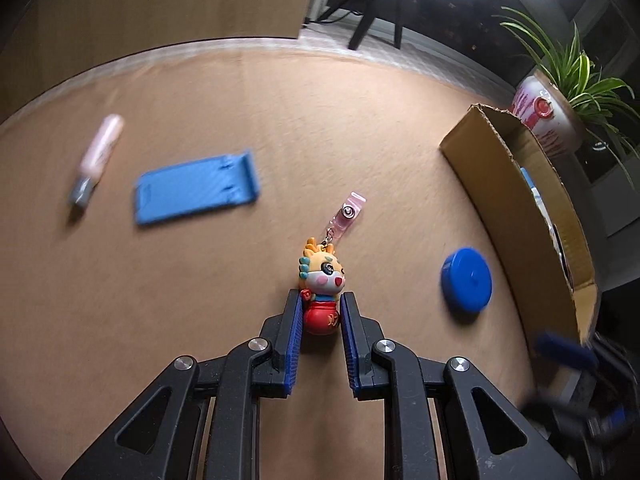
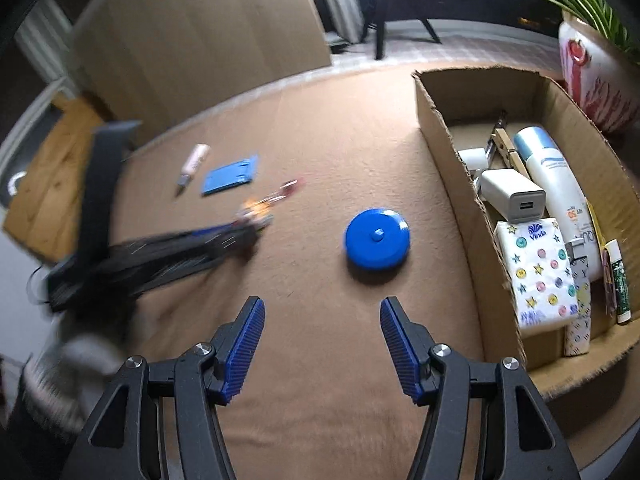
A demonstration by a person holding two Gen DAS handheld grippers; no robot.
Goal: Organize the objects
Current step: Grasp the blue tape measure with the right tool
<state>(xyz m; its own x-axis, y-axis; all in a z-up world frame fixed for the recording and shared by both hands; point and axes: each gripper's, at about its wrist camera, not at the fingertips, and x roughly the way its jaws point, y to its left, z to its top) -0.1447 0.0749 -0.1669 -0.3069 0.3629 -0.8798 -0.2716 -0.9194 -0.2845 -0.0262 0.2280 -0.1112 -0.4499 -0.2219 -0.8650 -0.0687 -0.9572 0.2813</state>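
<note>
My left gripper (image 1: 321,300) is shut on a small dragon figurine keychain (image 1: 322,276), its blue pads pressing the red base; a pink badge clip (image 1: 347,211) trails from its top. In the right wrist view the left gripper (image 2: 256,220) shows as a blurred dark shape with the figurine (image 2: 256,210) at its tip. My right gripper (image 2: 322,312) stands open above the brown mat, with nothing between its fingers. A round blue disc (image 2: 377,238) lies just ahead of it, also seen as the blue disc (image 1: 466,283) in the left wrist view.
An open cardboard box (image 2: 448,152) at the right holds a tissue pack (image 2: 534,272), a white charger (image 2: 512,196), a bottle (image 2: 554,176) and other items. A blue flat holder (image 1: 196,188) and a pink pen-like tube (image 1: 100,156) lie at the left. A potted plant (image 1: 560,92) stands behind the box.
</note>
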